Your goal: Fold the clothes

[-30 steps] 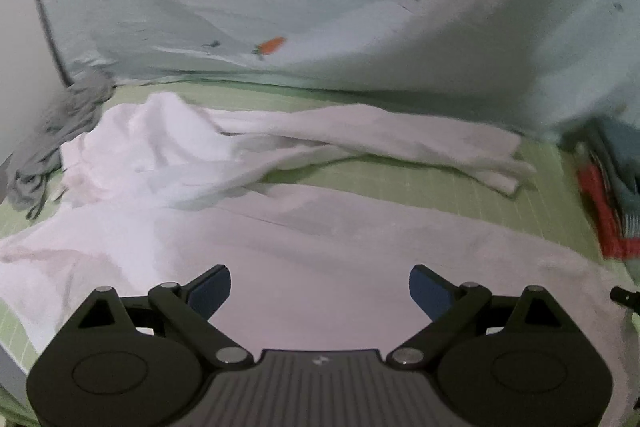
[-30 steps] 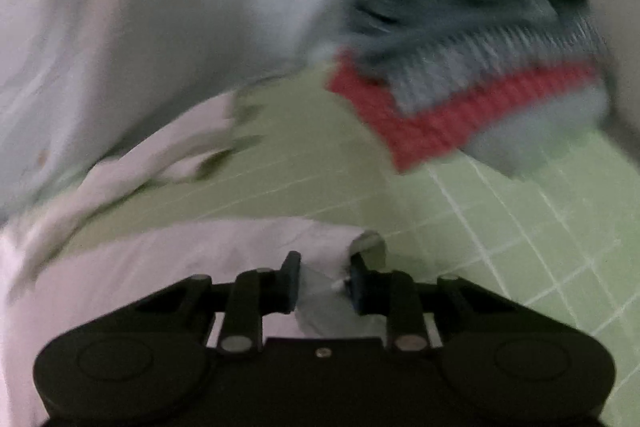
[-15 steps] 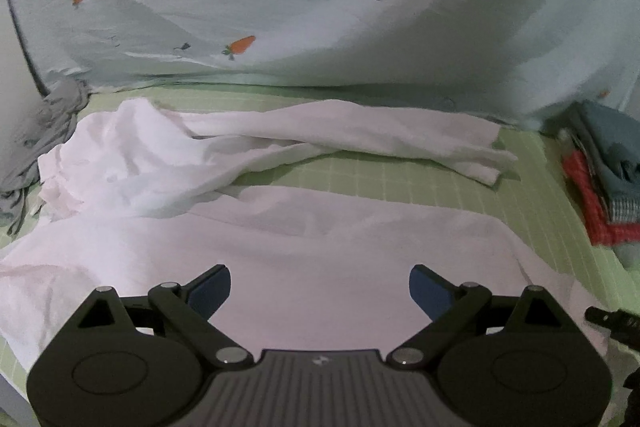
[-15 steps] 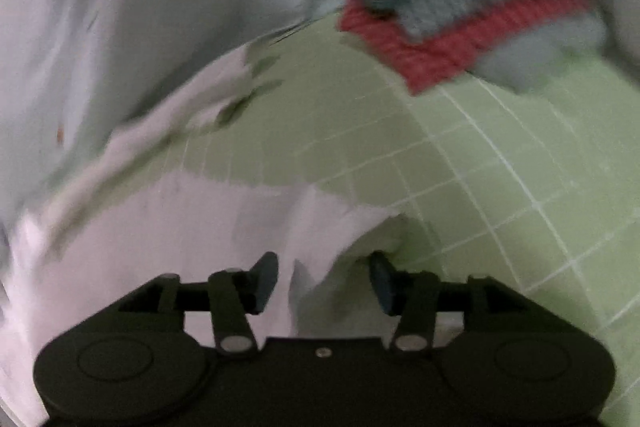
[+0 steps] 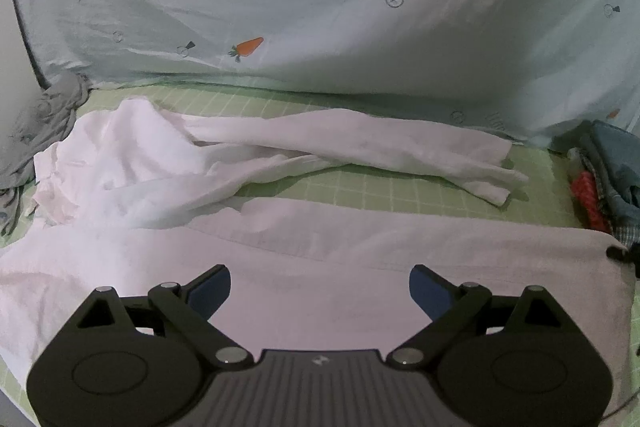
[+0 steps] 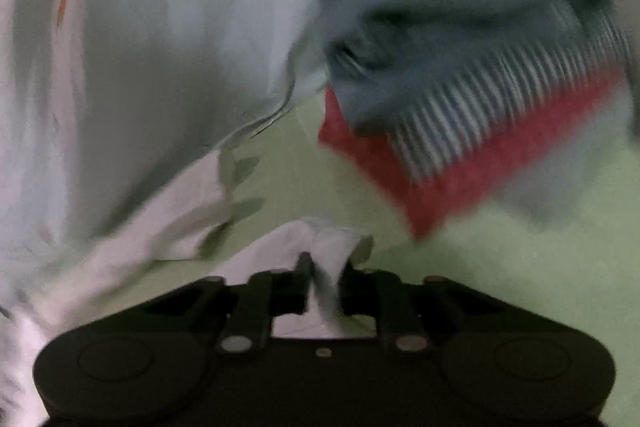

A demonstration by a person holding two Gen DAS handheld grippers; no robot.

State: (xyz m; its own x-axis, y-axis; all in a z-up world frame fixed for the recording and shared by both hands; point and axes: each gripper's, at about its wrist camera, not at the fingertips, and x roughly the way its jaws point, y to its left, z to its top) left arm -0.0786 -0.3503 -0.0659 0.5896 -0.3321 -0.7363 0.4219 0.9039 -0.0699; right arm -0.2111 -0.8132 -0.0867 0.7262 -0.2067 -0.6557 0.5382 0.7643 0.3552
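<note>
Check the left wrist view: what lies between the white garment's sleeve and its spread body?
A bare strip of green grid mat separates the sleeve from the body.

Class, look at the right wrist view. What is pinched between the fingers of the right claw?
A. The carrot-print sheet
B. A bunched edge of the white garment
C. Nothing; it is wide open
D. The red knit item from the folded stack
B. The right claw has its fingers closed on a bunched edge of the white garment; the folded stack lies apart, farther along the green mat.
</note>
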